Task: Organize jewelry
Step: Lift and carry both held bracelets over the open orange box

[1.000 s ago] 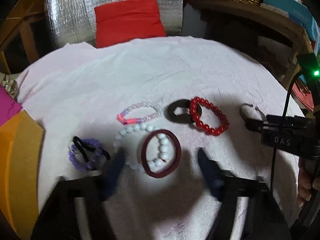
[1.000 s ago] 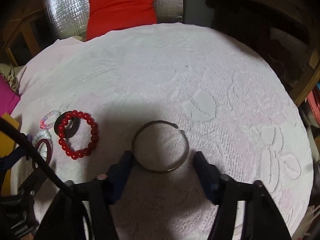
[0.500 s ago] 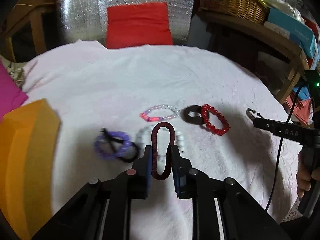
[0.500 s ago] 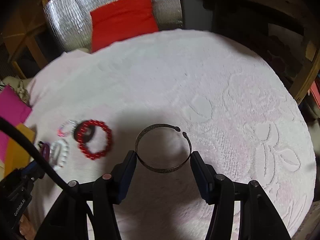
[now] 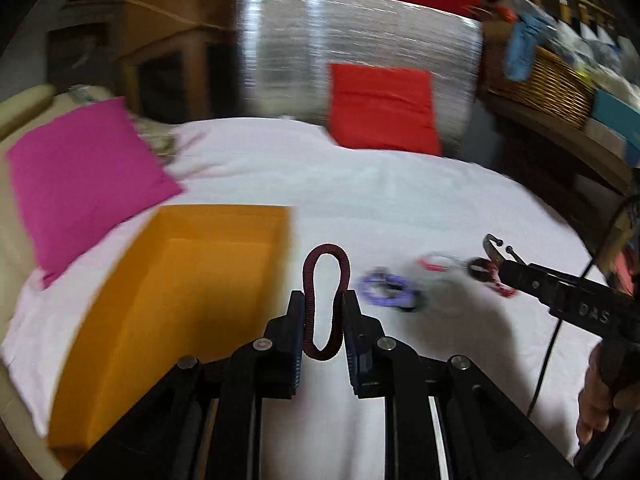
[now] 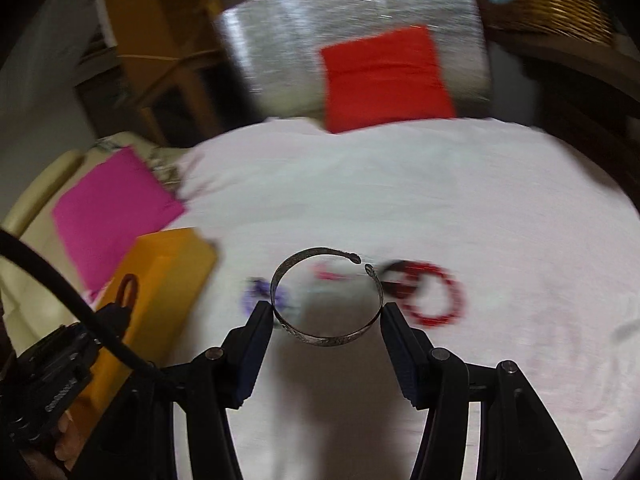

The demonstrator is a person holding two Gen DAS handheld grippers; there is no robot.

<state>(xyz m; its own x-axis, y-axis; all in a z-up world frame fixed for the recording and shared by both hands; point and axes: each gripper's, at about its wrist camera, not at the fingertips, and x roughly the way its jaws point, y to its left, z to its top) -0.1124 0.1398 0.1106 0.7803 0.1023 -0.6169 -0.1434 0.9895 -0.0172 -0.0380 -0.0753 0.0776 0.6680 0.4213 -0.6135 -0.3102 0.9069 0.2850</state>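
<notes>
Left gripper (image 5: 323,312) clamped on the maroon elastic band (image 5: 325,305), squeezed into a narrow upright loop, orange box (image 5: 188,280) at nine o'clock of it. Right gripper (image 6: 327,316) pinched across the open metal cuff (image 6: 326,300), gap at one o'clock, loose bracelets (image 6: 434,296) lying just beyond on the white cloth (image 6: 400,200). Likely trouble: band springing free from so thin a bite, or cuff pivoting between the pads and falling among the beads, given the fast blurred sweep.

Maroon band (image 5: 325,300); engraved silver cuff (image 6: 326,300); orange box (image 5: 180,280); red bead bracelet (image 6: 436,296); pale pink cloth (image 6: 440,200).
</notes>
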